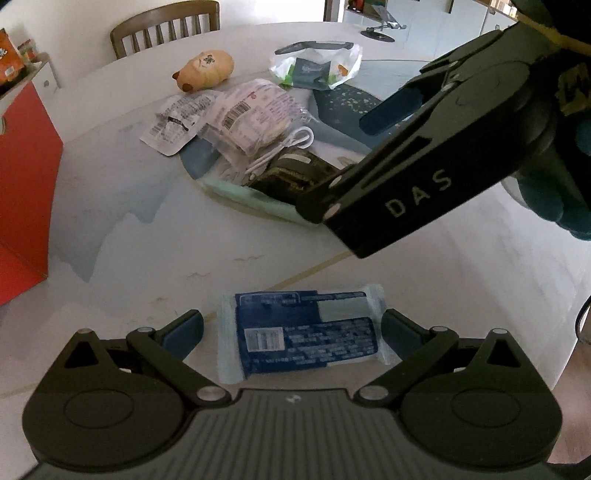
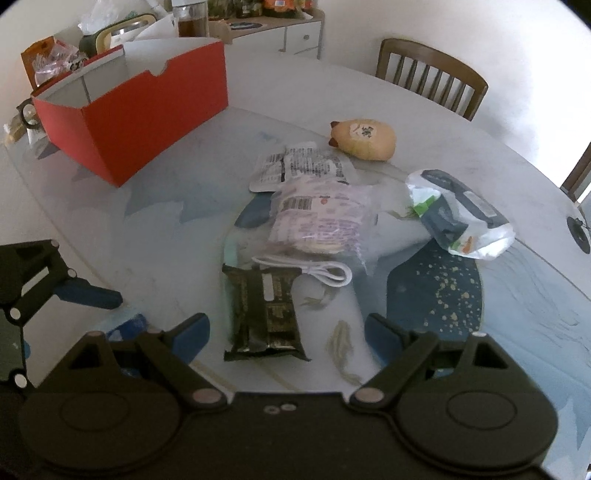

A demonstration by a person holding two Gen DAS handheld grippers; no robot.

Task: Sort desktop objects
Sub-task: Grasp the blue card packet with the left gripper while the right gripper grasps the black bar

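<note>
The blue packet (image 1: 301, 334) lies flat on the table (image 1: 461, 295), well apart from the red box (image 1: 26, 184). It is bracketed by the spread left gripper (image 1: 293, 334); its 2 long edges should be pinched gently, being judged light, soft and slippery. The right gripper (image 2: 286, 332) is spread too.

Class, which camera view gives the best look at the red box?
The right wrist view: the whole red box shows, open top included. The left wrist view catches only one red side at its left edge.

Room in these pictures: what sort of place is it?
Probably a home dining room: a big round table, wooden chairs pulled up to it, and a sideboard crowded with jars and bottles behind.
</note>
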